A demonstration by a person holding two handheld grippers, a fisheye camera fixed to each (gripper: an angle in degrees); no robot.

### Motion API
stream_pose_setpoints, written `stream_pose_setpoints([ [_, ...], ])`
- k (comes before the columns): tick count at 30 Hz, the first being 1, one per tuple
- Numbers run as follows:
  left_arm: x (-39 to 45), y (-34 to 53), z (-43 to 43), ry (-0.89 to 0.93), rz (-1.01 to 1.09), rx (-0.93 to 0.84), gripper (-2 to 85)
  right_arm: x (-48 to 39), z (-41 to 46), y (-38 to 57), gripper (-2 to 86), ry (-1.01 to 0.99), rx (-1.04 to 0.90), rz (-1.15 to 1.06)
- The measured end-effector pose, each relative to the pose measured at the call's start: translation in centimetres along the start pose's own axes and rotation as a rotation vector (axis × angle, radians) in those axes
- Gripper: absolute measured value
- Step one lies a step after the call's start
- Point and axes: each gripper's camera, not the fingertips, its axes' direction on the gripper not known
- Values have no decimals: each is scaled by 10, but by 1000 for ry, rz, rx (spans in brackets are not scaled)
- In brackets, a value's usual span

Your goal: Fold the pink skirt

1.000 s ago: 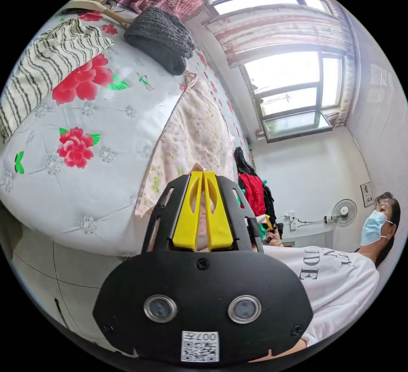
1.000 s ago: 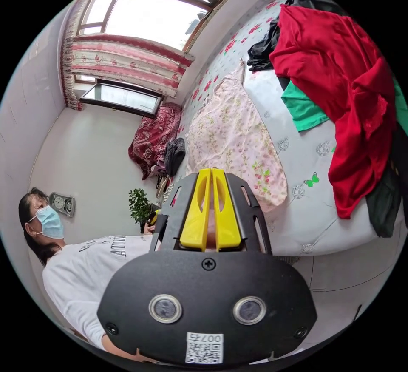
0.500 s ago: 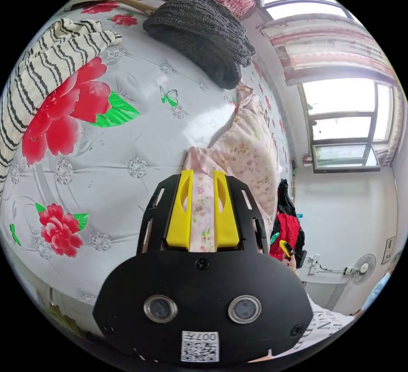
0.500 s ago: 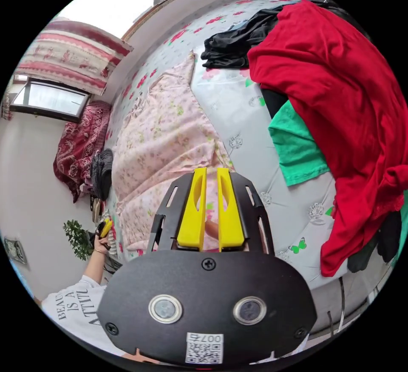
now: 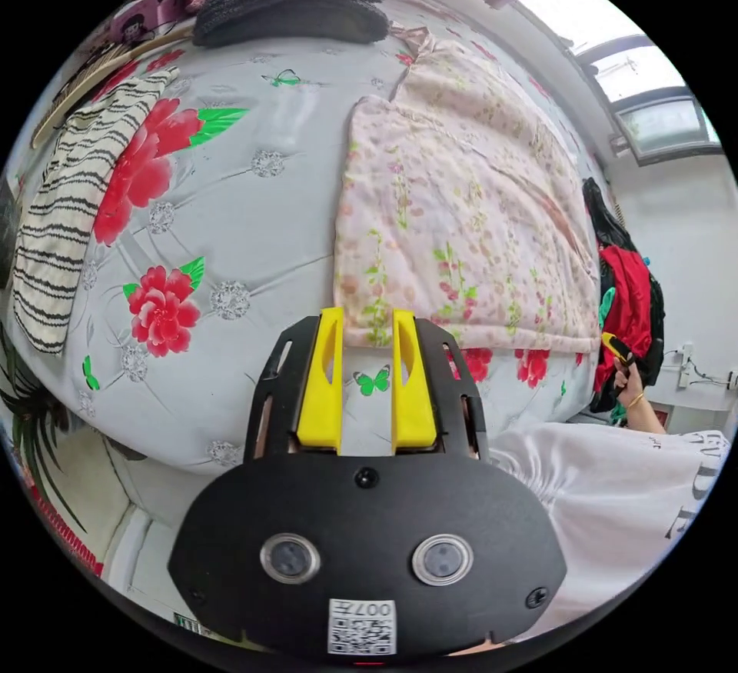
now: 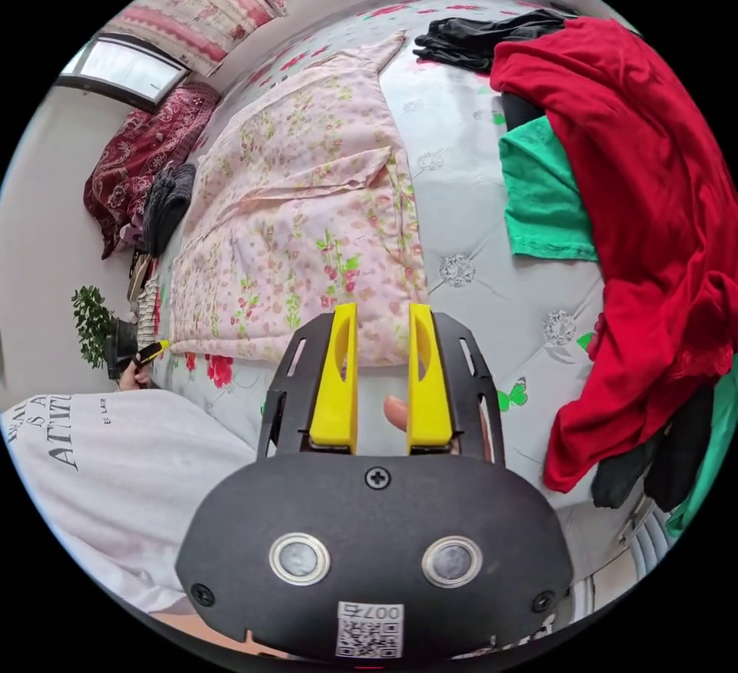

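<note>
The skirt (image 5: 461, 219) lies flat on the bed (image 5: 254, 204). A heap of clothes (image 6: 646, 188) lies beside it on one side. A sweater (image 5: 292, 4) and a striped cloth (image 5: 69, 196) lie on the other.

Pink skirt (image 5: 461, 211) lies flat — left claw (image 5: 367, 319) agape.

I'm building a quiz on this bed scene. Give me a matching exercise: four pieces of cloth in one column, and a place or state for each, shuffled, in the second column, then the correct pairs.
Column 1:
1. pink skirt
2. red garment
3. green garment
4. striped cloth

Column 2:
A. partly tucked under the red one
B. spread flat in the middle of the bed, an upper layer folded over
C. hanging over the bed's edge, on top of a pile
D. on the bedspread beside a big red printed flower

Pairs: 1-B, 2-C, 3-A, 4-D
</note>
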Motion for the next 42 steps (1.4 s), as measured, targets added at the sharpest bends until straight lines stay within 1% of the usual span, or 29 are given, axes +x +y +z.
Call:
stream_pose_setpoints([
  [1, 3, -1, 3, -23, -3, -9, 67, -3, 3, -1, 30, 10, -19, -16],
  [2, 8, -2, 5, -69, -5, 2, 26, -9, 9, -2, 22, 45, -59, -49],
  [3, 9, -4, 5, -69, -7, 13, 3, -16, 13, -3, 15, 93, -88, -76],
  [5, 6, -6, 5, -41, -37, 2, -5, -24, 13, -2, 6, 153, -99, -115],
  [8, 2, -4, -4, 5, -42, 22, -9, -30, -2, 3, 0, 125, -62, -178],
  [10, 0, 1, -11, 11, -44, 37, -9, -29, -19, 8, -1, 85, -12, -192],
  [13, -1, 15, -32, 49, -21, 96, -9, -23, -58, 23, -2, 5, 119, -211],
  [17, -7, 41, -68, 111, -8, 196, -10, -7, -116, 66, -2, -137, 363, -192],
  [19, -10, 55, -84, 168, 18, 237, -10, 6, -133, 87, -1, -208, 427, -163],
  [20, -12, 62, -89, 198, 46, 238, -10, 15, -135, 97, 0, -215, 416, -140],
  [23, -16, 76, -84, 117, 83, 197, -10, 27, -114, 104, 5, -120, 284, -106],
  [25, -24, 78, -70, 89, 62, 149, -10, 30, -99, 95, 13, -122, 242, -86],
  [29, -30, 74, -55, 124, 19, 150, -10, 24, -65, 60, 42, -81, 196, -121],
  [33, -28, 66, -47, 107, 45, 115, -10, 18, -20, 23, 63, -27, 35, -170],
  [37, -30, 65, -43, 70, 70, 82, -10, 16, 16, 9, 47, 0, -104, -186],
  [39, -37, 67, -43, 65, 68, 76, -10, 18, 30, 10, 23, 70, -179, -174],
  [41, -45, 69, -45, 71, 57, 69, -10, 20, 19, 17, 9, 79, -153, -188],
  [42, -50, 72, -50, 93, 54, 78, -10, 22, -1, 24, 4, 41, -87, -204],
])
